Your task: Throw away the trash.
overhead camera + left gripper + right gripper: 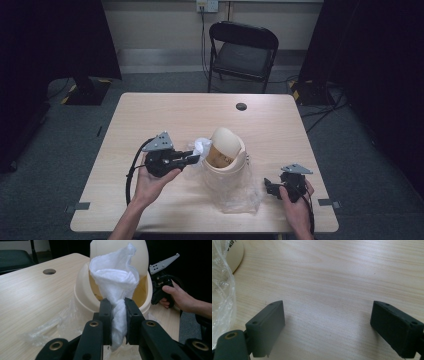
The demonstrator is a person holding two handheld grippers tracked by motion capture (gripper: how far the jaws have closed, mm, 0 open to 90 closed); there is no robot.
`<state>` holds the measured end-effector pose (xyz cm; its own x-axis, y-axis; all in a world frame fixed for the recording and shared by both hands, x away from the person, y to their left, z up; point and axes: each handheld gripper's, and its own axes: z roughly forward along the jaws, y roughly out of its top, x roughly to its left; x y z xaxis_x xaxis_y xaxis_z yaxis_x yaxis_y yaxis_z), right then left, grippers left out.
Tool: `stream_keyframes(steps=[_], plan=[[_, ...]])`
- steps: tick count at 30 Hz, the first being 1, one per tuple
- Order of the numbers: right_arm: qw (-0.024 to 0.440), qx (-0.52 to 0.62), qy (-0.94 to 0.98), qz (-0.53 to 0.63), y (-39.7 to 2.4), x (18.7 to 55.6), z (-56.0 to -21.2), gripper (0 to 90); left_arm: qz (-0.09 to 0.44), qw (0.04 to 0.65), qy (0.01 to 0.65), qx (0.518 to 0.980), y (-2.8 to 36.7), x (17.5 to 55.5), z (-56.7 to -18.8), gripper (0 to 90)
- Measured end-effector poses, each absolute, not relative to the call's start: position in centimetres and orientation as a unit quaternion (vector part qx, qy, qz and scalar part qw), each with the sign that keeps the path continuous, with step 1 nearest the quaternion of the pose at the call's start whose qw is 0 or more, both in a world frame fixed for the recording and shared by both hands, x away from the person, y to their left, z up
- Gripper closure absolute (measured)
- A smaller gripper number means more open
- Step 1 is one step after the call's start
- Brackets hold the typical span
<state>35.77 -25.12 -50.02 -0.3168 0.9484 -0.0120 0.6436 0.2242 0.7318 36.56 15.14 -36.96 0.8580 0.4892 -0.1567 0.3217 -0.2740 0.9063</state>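
Left claw [117,315] is clamped on a crumpled white tissue wad [116,282], held just beside the rim at 9 o'clock of the cream plastic swing-lid bin [226,160]. The bin stands near the centre of the pale wood-grain surface [165,112], with a clear crinkled plastic bag [237,192] lying round its base. Right claw [327,327] is spread wide and empty, low over bare surface at 4 o'clock from the bin, well apart. A black folding chair [243,50] stands at 12 o'clock beyond the surface.

Probably a lab: black curtains [60,35], folding chair [243,47], bare table [175,110].
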Motion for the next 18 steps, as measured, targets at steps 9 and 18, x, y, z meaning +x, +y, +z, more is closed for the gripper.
stream_keyframes(steps=[9, 18], plan=[[0.238, 0.534, 0.745, 0.321, -25.1, 35.8, -50.0, 11.4, 0.072, 0.532, 0.244, 0.808, 13.1, 37.0, -37.0, 79.0], [0.238, 0.534, 0.745, 0.321, -25.1, 35.8, -50.0, 11.4, 0.071, 0.516, 0.249, 0.817, 12.4, 37.5, -37.4, 78.6]])
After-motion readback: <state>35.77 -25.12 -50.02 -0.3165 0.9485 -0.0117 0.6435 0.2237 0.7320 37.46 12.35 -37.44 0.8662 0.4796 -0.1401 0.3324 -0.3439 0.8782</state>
